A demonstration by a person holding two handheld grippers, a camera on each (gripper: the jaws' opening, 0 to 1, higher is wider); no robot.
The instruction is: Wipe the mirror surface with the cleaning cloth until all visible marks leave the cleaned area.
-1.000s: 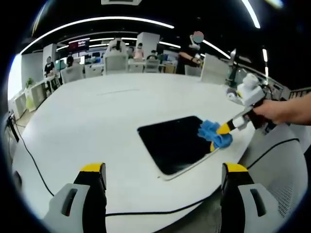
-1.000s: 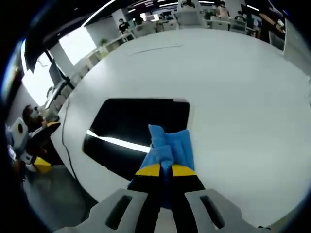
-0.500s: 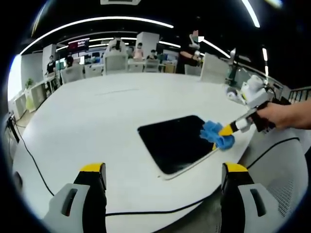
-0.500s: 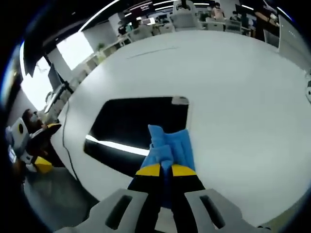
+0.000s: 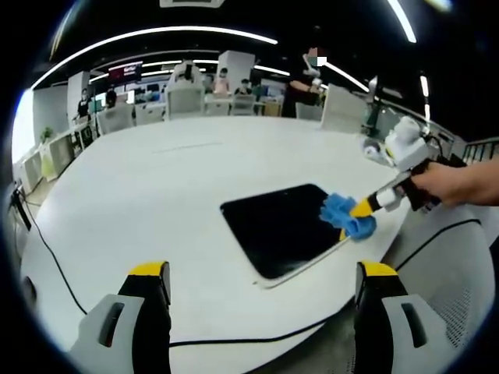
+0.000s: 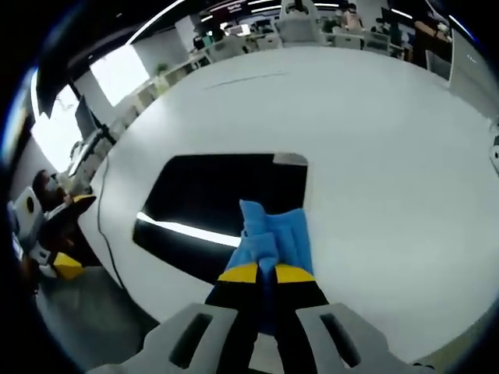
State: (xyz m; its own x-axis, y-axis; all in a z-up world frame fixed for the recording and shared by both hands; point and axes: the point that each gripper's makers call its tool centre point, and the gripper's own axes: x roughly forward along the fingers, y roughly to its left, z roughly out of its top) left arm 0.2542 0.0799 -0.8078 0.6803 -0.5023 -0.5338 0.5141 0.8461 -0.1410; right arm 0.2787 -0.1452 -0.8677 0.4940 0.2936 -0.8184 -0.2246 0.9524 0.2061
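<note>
Right gripper (image 6: 260,273) pinches the blue cleaning cloth (image 6: 273,238) at the mirror (image 6: 222,202) edge, mid-wipe; left gripper (image 5: 261,273) fingers gape empty. Next: sweep across the dark glass.

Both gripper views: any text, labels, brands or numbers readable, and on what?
None can be read.
Wall screen at the back of the room: lit, with content too small and blurred to read.
Mirror, blue cleaning cloth, white table: no print visible.
</note>
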